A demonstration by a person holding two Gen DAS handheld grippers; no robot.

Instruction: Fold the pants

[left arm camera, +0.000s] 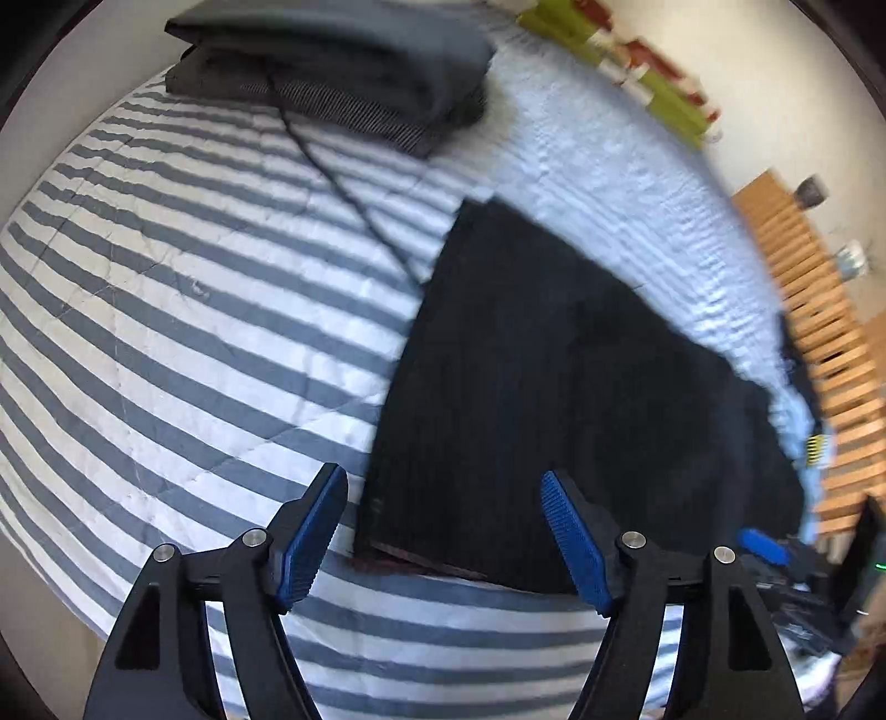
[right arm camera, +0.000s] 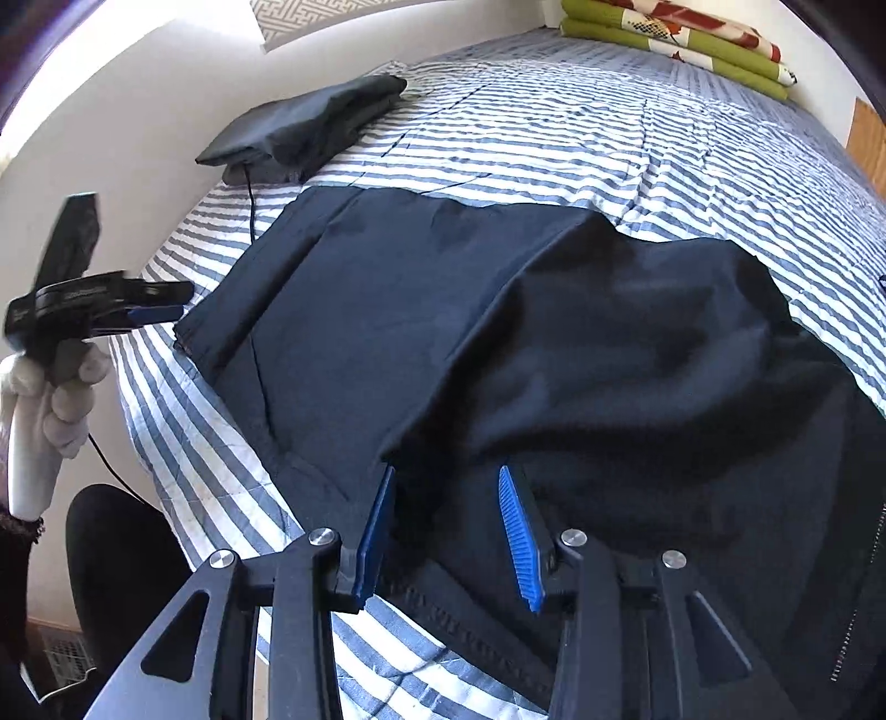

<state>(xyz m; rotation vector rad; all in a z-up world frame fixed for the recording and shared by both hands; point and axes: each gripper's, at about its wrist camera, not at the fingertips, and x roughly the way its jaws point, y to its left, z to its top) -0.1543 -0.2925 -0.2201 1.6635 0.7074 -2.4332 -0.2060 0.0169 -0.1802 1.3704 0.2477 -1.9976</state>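
Observation:
Dark navy pants (left arm camera: 554, 387) lie flat on the striped bed cover (left arm camera: 166, 332). My left gripper (left arm camera: 443, 473) stands open wide just above their hem end, and its pads (left arm camera: 310, 543) touch nothing. In the right wrist view the pants (right arm camera: 360, 310) stretch leftward, with a loose fold (right arm camera: 609, 332) humped over them. My right gripper (right arm camera: 447, 471) has its jaws partly apart with the dark cloth between them. The fold drapes onto the left fingertip and the right pad (right arm camera: 518, 537) shows bare. The left gripper (right arm camera: 180, 303) hovers at the hem, held by a white-gloved hand (right arm camera: 66, 387).
A pile of folded dark grey clothes (left arm camera: 332, 72) (right arm camera: 310, 127) sits by the wall, with a thin black cable (left arm camera: 343, 188) running from it. A green and red folded blanket (right arm camera: 675, 39) lies at the bed's far end. Wooden slats (left arm camera: 819, 332) stand beyond the bed.

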